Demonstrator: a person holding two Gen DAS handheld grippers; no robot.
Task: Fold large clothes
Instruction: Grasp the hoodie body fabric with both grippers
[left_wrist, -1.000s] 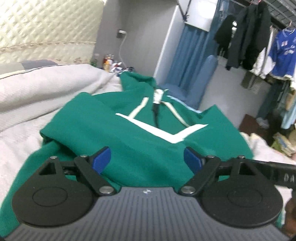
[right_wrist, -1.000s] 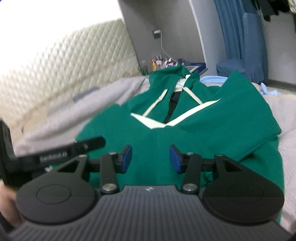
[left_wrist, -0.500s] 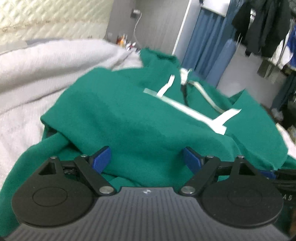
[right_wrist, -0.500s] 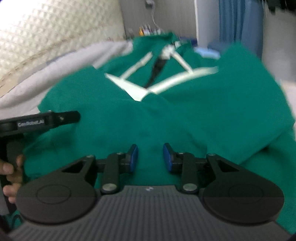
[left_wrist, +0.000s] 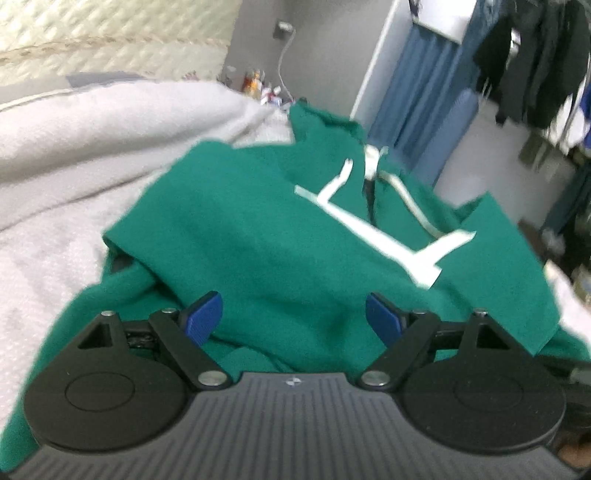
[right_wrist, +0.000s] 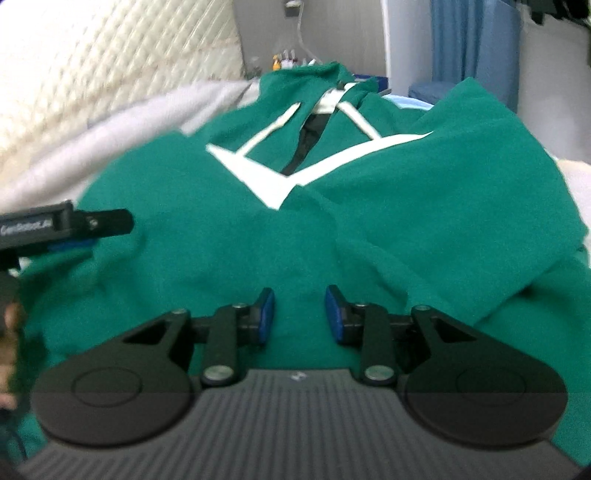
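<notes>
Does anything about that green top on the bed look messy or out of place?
Mostly it is tidy. The green hoodie lies front up on the grey blanket, sleeves folded in. One oddity: its left edge is bunched into loose folds, not flat. No damage or spill shows.

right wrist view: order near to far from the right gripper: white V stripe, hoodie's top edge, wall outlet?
From the right gripper:
1. White V stripe, on the hoodie chest, just ahead.
2. Hoodie's top edge, beyond the stripe.
3. Wall outlet, on the far grey wall, top centre.

A bed (left_wrist: 55, 266) with pale bedding carries a green hoodie (left_wrist: 258, 240), spread crumpled across it.
</notes>
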